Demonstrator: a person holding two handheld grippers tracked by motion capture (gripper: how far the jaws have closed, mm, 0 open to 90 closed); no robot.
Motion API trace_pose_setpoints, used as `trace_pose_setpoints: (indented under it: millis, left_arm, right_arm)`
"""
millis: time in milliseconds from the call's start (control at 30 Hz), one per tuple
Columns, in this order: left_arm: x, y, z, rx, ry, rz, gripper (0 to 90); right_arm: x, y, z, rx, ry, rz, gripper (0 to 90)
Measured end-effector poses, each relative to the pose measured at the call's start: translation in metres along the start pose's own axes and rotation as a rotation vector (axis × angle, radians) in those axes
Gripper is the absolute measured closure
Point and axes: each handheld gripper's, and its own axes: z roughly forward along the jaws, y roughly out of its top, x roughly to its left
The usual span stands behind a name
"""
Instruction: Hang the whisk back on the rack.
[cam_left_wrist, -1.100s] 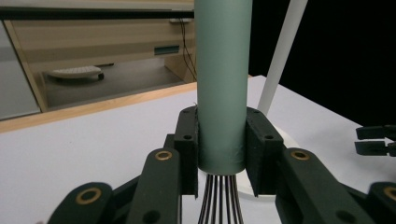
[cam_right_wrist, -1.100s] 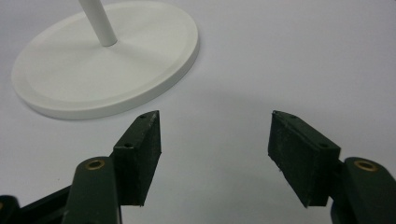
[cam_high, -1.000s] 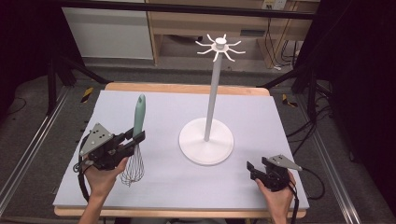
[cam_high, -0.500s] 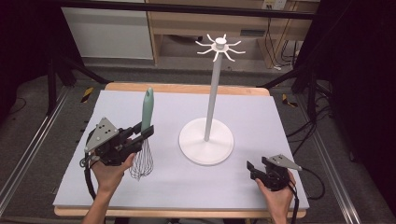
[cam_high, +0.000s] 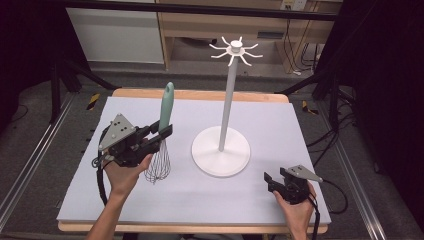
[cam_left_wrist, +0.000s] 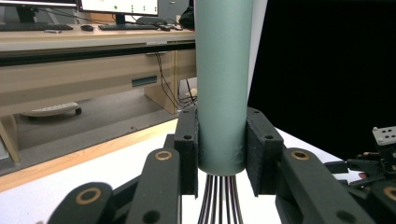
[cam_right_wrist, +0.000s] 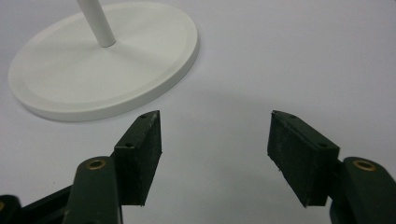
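- 1 whisk (cam_high: 162, 135) is held upright above the tabletop (cam_high: 280, 120), green handle up, wire loops down, left of the white stand (cam_high: 222, 145).
- Left gripper (cam_high: 162, 132) is clamped on the handle's lower end, a pad on each side.
- Right gripper (cam_high: 270, 181) rests near the front right edge, jaws spread apart, nothing between them, pointing toward the stand's round base.

Surface: wooden-edged table (cam_high: 200, 95) under a pale grey mat (cam_high: 280, 125) | On mat: white hook stand (cam_high: 221, 150), round base just toward 3 o'clock of centre, pole upright
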Motion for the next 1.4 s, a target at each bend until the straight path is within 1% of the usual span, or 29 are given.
trace_pose_setpoints:
  millis: [133,300,433,500,533,633,767,900,1000,1067,1200,1300,1400]
  left_arm:
    - [-0.003,0.010,0.005,-0.001,-0.019,0.005,68.7]
    - [-0.007,0.022,0.013,0.000,-0.018,0.029,68.7]
    - [-0.012,0.033,0.019,-0.008,-0.016,0.046,68.7]
    - [-0.014,0.039,0.023,-0.009,-0.020,0.050,68.7]
    - [-0.015,0.042,0.024,-0.009,-0.021,0.056,68.7]
    - [-0.017,0.049,0.029,-0.013,-0.023,0.068,68.7]
    - [-0.019,0.059,0.035,-0.015,-0.035,0.070,68.7]
    - [-0.019,0.064,0.039,-0.009,-0.033,0.082,68.7]
    - [-0.019,0.066,0.042,-0.007,-0.032,0.083,68.7]
    - [-0.018,0.066,0.045,-0.006,-0.036,0.076,68.6]
    - [-0.018,0.066,0.052,0.008,-0.040,0.084,68.6]
    - [-0.016,0.067,0.057,0.018,-0.039,0.081,68.7]
    - [-0.016,0.067,0.059,0.018,-0.041,0.078,68.7]
  right_arm:
    - [0.000,-0.001,0.000,0.000,-0.008,-0.007,35.3]
    - [0.001,-0.001,0.000,-0.007,-0.011,-0.017,34.8]
    - [0.001,-0.001,0.001,-0.004,-0.008,-0.018,34.8]
    - [0.001,-0.001,0.000,-0.004,-0.002,-0.011,34.6]
    - [0.001,-0.001,0.000,-0.008,-0.008,-0.014,34.6]
    - [0.000,0.000,-0.001,-0.010,-0.005,-0.011,34.9]
    - [0.000,0.000,-0.001,-0.011,-0.002,-0.010,35.2]
    - [0.000,0.000,-0.001,-0.010,-0.001,-0.007,35.2]
    - [-0.001,0.000,-0.001,-0.013,-0.006,-0.014,35.2]
    - [-0.001,0.000,-0.001,-0.013,-0.005,-0.014,35.1]
    - [-0.001,0.000,0.000,-0.009,-0.005,-0.015,35.1]
    - [-0.001,0.000,0.000,-0.008,-0.003,-0.015,35.2]
    - [-0.001,0.000,0.000,-0.006,-0.001,-0.010,35.2]
